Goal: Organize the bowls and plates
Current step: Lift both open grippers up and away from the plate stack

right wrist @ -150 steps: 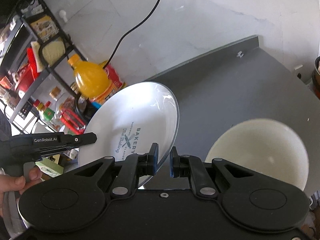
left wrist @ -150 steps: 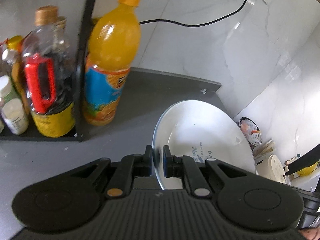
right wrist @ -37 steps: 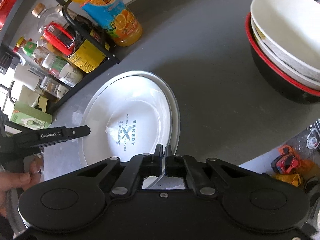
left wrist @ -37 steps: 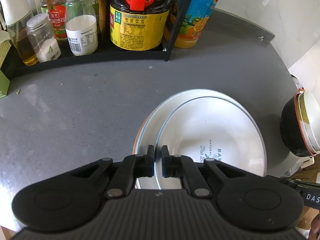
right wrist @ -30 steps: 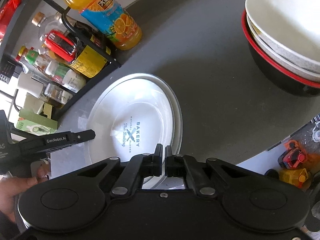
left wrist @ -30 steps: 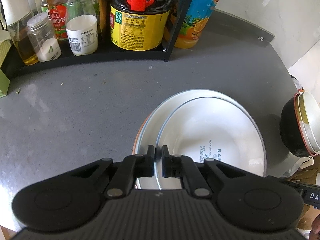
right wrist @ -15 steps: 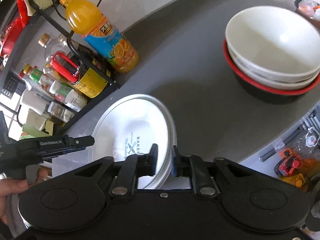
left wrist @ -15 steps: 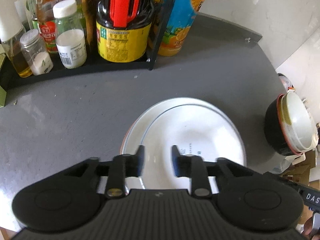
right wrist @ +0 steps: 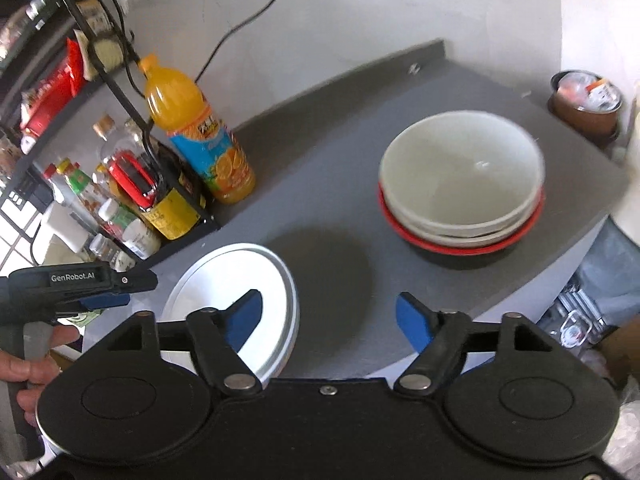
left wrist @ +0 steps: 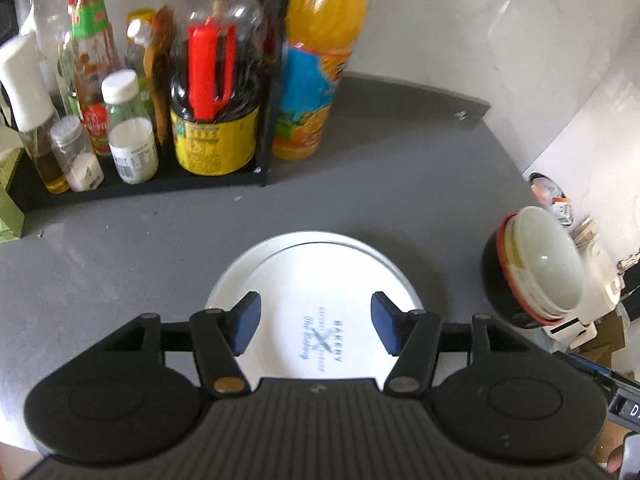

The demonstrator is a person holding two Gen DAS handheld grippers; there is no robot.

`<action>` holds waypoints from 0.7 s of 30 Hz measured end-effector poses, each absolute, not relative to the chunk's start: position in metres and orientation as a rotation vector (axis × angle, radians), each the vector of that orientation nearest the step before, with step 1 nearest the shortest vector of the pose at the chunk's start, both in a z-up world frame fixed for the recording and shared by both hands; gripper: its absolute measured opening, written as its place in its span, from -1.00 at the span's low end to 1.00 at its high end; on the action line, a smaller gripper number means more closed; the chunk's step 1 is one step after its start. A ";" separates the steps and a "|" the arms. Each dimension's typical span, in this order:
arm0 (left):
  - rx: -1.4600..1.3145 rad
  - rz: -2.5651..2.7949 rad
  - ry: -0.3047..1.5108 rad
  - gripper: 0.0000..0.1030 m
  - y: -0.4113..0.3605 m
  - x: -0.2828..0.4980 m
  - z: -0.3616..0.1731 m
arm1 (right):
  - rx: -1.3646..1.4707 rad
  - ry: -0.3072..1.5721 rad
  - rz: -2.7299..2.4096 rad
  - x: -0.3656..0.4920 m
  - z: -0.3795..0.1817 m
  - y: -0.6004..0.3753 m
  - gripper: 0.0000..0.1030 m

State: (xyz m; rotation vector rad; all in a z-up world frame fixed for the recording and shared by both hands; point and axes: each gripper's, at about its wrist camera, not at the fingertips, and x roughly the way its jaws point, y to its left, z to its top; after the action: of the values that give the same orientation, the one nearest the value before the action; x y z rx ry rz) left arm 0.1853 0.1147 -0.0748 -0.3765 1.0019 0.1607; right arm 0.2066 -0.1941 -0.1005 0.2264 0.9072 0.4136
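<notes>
Now, plate stack: white plates (left wrist: 320,280) lie flat on the grey desk (left wrist: 120,248), near edge, the top one printed with a bakery logo.
Left gripper (left wrist: 316,322): jaws wide apart above the plates, holding nothing.
Right gripper (right wrist: 334,320): jaws likewise spread, empty, beside the plates' right rim.
Bowl stack (right wrist: 460,184): nested white bowls in a red-rimmed one, far right, well apart from the plates.
Doing it well: lift both grippers straight clear so no pad nudges the top plate off centre.
Hard to tell: the plate count; the near rims are hidden behind the gripper bodies.
Beyond: orange juice bottle (right wrist: 200,132) and condiment rack (left wrist: 140,120), far left.
</notes>
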 end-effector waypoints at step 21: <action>-0.327 0.242 0.852 0.99 0.018 0.064 0.013 | 0.262 0.737 0.391 0.112 -0.049 -0.308 0.99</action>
State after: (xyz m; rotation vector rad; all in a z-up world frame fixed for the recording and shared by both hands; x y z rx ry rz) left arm 0.0635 0.0182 0.0128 -0.3273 0.8517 0.2418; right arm 0.1121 -0.3080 -0.0491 0.2622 0.7372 0.3915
